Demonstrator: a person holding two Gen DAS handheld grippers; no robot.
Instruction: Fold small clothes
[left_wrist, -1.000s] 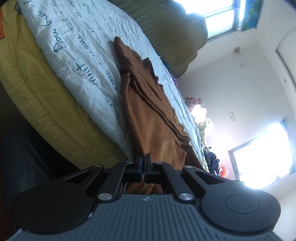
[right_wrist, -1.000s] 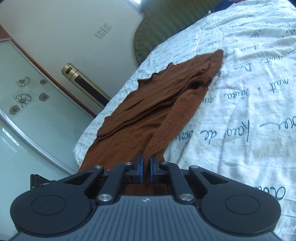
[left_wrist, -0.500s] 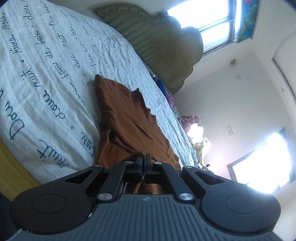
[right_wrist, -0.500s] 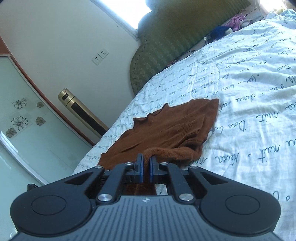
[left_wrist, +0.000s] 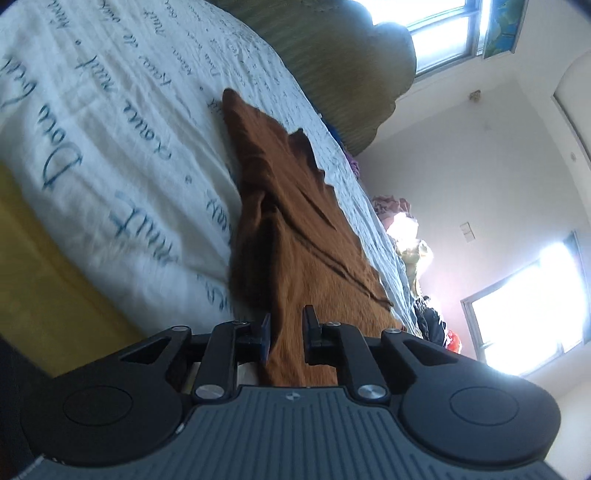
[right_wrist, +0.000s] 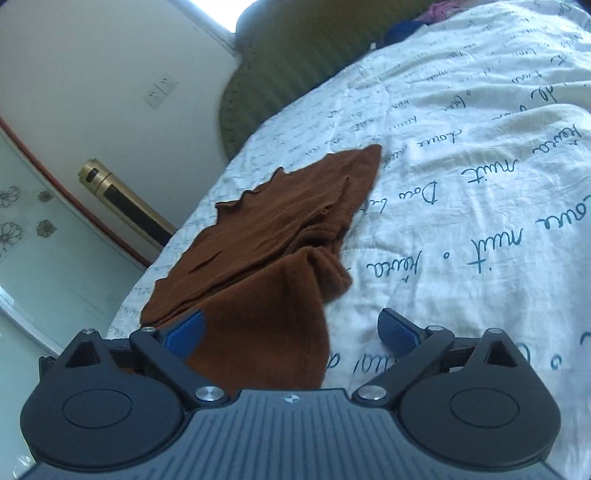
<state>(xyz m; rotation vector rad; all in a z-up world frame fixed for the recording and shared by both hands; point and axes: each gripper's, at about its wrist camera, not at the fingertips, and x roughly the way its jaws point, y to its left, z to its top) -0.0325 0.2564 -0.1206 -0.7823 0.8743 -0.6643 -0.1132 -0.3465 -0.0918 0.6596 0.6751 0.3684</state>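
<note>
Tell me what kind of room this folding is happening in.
Most likely a bedroom. A brown garment lies on a bed under a white quilt printed with script, a padded green headboard stands at the far end, and windows light the room.

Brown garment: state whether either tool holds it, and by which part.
Nothing is held. Both the left tool and right tool stand open around the brown garment's near edge.

- A bed (right_wrist: 480, 155) carries everything, covered by a white quilt (left_wrist: 122, 122) printed with blue handwriting.
- A brown garment (right_wrist: 266, 236) lies on the quilt, partly folded over itself.
- A green headboard (right_wrist: 295, 62) stands at the bed's far end.
</note>
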